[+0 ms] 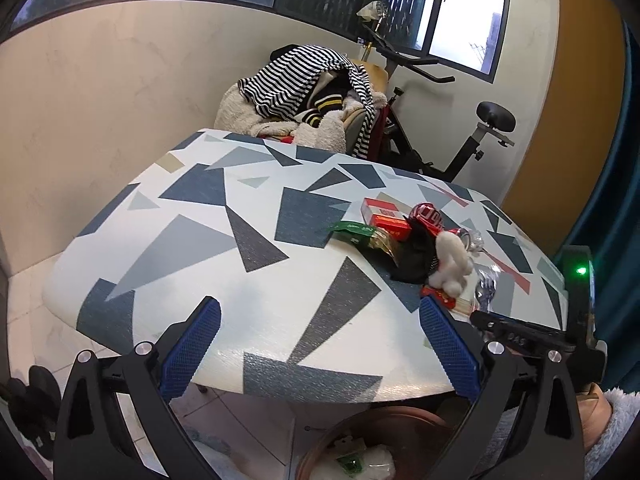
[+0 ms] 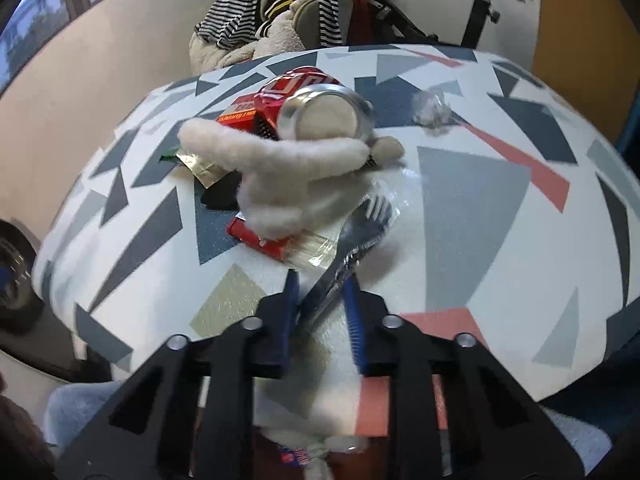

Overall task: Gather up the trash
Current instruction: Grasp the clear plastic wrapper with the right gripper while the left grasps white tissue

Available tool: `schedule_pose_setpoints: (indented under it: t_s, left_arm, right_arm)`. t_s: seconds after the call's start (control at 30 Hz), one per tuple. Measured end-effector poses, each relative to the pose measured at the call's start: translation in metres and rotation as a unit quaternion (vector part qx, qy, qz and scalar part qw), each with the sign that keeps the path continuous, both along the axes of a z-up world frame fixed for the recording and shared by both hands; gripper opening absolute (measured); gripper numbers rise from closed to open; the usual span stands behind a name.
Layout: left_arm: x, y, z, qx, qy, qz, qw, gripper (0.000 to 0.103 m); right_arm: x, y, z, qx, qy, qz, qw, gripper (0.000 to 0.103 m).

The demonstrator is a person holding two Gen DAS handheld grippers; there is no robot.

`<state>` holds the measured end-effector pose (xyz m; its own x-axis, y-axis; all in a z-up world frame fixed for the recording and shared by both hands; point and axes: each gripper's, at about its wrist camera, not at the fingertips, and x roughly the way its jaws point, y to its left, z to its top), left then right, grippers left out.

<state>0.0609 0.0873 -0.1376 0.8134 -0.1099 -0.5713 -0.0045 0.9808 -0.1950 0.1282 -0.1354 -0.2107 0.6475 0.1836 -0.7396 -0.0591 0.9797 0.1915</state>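
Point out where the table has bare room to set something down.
The table is bare across its whole left half, from the near edge to the far edge by the chair. The right side is crowded: can, red box, green wrapper and white fluff sit bunched together, with the plastic wrapper in front.

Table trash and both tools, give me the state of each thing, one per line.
Left tool: open, empty, over the table edge.
Right tool: shut on the clear wrapper.
Red can: lying on its side.
White fluffy item: draped over the pile.
Bin: below the table, already holding trash.
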Motion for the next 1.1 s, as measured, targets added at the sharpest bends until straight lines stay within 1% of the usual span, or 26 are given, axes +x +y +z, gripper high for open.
schedule_pose_setpoints:
  t_s: [0.03, 0.07, 0.13, 0.2, 0.3, 0.37, 0.43, 0.53, 0.57, 0.6, 0.67, 0.73, 0.8, 0.87, 0.93, 1.1]
  left_arm:
    - [-0.001, -0.001, 0.001, -0.002, 0.000, -0.001, 1.0000, 0.097]
    - [-0.002, -0.002, 0.001, -0.004, -0.001, -0.002, 1.0000, 0.097]
    - [-0.002, -0.004, 0.002, -0.013, 0.000, -0.006, 0.9999, 0.097]
    - [-0.002, -0.004, 0.003, -0.022, 0.003, -0.010, 0.9997, 0.096]
    - [0.000, -0.007, 0.002, -0.034, 0.010, -0.018, 0.9992, 0.088]
    - [0.002, -0.010, 0.002, -0.040, 0.014, -0.026, 0.9988, 0.086]
    - [0.004, -0.015, 0.004, -0.042, 0.012, -0.040, 0.9982, 0.082]
    - [0.009, -0.030, 0.006, -0.033, 0.006, -0.072, 0.9969, 0.077]
    - [0.013, -0.037, 0.006, -0.034, 0.010, -0.084, 0.9958, 0.075]
    - [0.020, -0.043, 0.005, -0.043, 0.018, -0.095, 0.9944, 0.074]
    - [0.036, -0.051, 0.002, -0.072, 0.038, -0.111, 0.9904, 0.070]
    - [0.053, -0.058, -0.003, -0.105, 0.056, -0.117, 0.9860, 0.061]
    - [0.072, -0.067, -0.004, -0.133, 0.066, -0.110, 0.9827, 0.054]
    - [0.086, -0.077, -0.004, -0.136, 0.069, -0.108, 0.9824, 0.053]
    - [0.104, -0.089, -0.006, -0.138, 0.081, -0.102, 0.9818, 0.053]
    - [0.140, -0.100, -0.021, -0.172, 0.116, -0.076, 0.9753, 0.053]
  right_arm:
    - [-0.008, -0.009, 0.006, 0.026, -0.014, 0.005, 1.000, 0.014]
    - [-0.009, -0.008, 0.005, 0.030, -0.017, 0.007, 0.999, 0.010]
    - [-0.014, -0.015, 0.009, 0.041, -0.030, 0.012, 0.999, 0.008]
    - [-0.019, -0.024, 0.014, 0.056, -0.043, 0.016, 0.997, 0.007]
    - [-0.020, -0.031, 0.020, 0.066, -0.053, 0.012, 0.996, 0.007]
    - [-0.021, -0.035, 0.027, 0.065, -0.062, 0.007, 0.996, 0.007]
    - [-0.023, -0.037, 0.030, 0.062, -0.067, 0.003, 0.996, 0.007]
    - [-0.023, -0.045, 0.033, 0.064, -0.070, 0.000, 0.995, 0.007]
    - [-0.024, -0.047, 0.034, 0.063, -0.071, 0.000, 0.995, 0.007]
    - [-0.024, -0.049, 0.035, 0.063, -0.072, -0.001, 0.995, 0.007]
    - [-0.025, -0.052, 0.036, 0.060, -0.075, -0.003, 0.995, 0.007]
    - [-0.024, -0.057, 0.035, 0.060, -0.078, -0.005, 0.995, 0.007]
    - [-0.024, -0.061, 0.035, 0.061, -0.080, -0.007, 0.995, 0.007]
    - [-0.024, -0.066, 0.033, 0.063, -0.082, -0.010, 0.995, 0.007]
    - [-0.024, -0.069, 0.032, 0.064, -0.082, -0.012, 0.995, 0.007]
    - [-0.023, -0.081, 0.030, 0.076, -0.076, -0.024, 0.994, 0.007]
